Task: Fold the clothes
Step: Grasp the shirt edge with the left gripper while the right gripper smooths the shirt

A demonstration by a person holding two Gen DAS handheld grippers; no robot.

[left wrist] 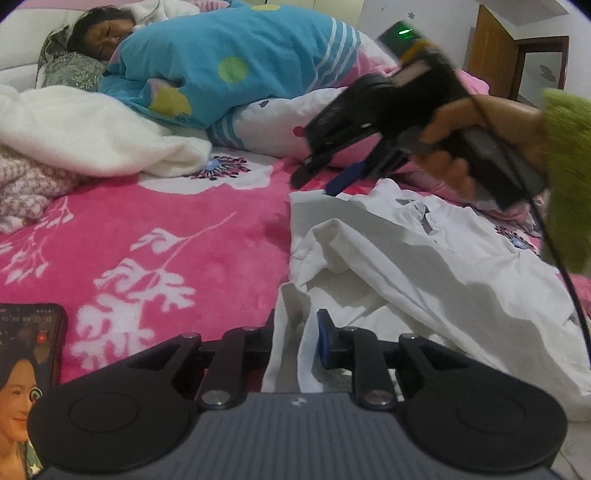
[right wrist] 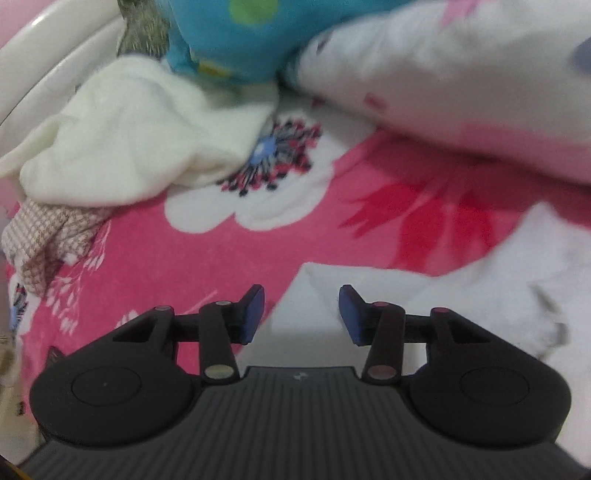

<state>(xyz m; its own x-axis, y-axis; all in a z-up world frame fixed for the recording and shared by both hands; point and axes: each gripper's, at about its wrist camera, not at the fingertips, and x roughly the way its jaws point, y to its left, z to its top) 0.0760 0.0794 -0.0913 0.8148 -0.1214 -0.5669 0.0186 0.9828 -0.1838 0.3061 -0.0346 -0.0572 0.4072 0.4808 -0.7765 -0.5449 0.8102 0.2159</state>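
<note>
On the bed (left wrist: 147, 221), my shirt (left wrist: 424, 266) lies right of the phone (left wrist: 29, 350); a sleeping person (left wrist: 221, 70) and towel (left wrist: 92, 129) lie behind.

place: home bedroom | surface: bed covered by a pink floral blanket (left wrist: 155, 236) | occupant: a person (left wrist: 99, 33) is seen lying under a blue quilt (left wrist: 221, 74), head on a pillow (left wrist: 70, 70) | background: a wooden door (left wrist: 495, 51) is seen | extras: a phone (left wrist: 29, 339) is laid on the blanket
</note>
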